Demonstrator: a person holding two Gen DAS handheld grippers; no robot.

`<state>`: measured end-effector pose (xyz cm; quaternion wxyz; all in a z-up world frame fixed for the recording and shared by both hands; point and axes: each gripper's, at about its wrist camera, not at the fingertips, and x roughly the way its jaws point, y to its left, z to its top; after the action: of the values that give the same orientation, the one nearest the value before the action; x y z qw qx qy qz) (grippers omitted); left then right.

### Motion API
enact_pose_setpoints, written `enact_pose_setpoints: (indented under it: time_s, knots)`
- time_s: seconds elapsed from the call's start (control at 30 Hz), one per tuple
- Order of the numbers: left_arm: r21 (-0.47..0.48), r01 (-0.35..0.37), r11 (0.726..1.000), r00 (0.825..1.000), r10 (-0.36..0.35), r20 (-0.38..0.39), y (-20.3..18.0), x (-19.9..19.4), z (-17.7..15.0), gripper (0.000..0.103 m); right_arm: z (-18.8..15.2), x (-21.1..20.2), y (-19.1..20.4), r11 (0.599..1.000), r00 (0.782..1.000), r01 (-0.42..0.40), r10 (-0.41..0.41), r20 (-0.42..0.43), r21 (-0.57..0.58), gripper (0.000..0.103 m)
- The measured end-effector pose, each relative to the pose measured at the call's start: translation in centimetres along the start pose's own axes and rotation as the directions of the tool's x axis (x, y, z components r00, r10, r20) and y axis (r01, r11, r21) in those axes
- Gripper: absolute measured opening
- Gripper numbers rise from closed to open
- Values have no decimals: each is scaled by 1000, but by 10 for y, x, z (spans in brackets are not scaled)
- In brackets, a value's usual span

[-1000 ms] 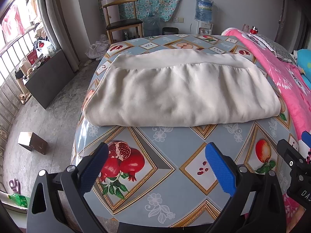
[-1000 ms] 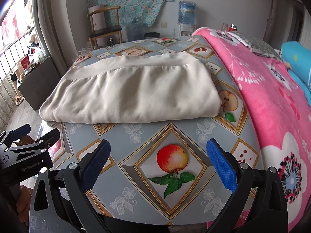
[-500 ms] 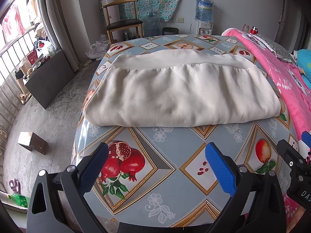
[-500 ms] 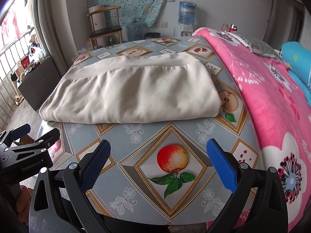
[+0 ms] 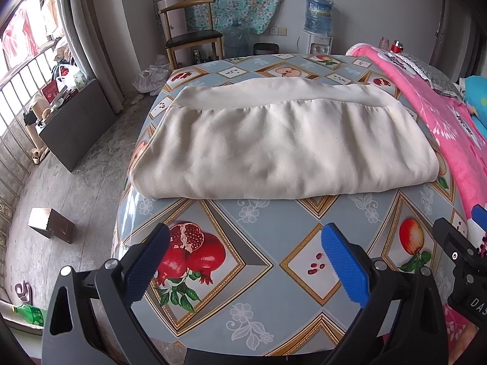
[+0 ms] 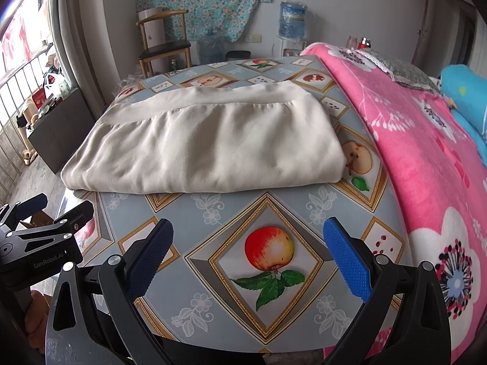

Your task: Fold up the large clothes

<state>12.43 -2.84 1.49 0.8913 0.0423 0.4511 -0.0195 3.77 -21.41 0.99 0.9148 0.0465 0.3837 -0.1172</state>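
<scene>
A large cream garment (image 5: 283, 143) lies folded into a wide rectangle on the fruit-patterned tablecloth (image 5: 274, 243), its plain band along the far edge; the right wrist view shows the same garment (image 6: 207, 149). My left gripper (image 5: 243, 261) hovers open over the near part of the table, well short of the cloth's front fold, nothing between its blue pads. My right gripper (image 6: 248, 258) is also open, above the printed apple, empty. Each gripper appears at the edge of the other's view.
A pink flowered blanket (image 6: 426, 158) covers the right side beside the garment. The table's left edge drops to a concrete floor with a small box (image 5: 51, 225) and a dark cabinet (image 5: 76, 127). A wooden chair (image 5: 188, 36) and water dispenser (image 5: 316, 27) stand behind.
</scene>
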Motion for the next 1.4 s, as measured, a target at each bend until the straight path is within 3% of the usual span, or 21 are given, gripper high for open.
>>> enact_pose_setpoints:
  time_s: [1.4]
  knots:
    - [-5, 2, 1000, 1000, -2, -9, 2, 2, 2, 98, 0, 0, 3, 1000, 1000, 3, -3, 1, -1, 96]
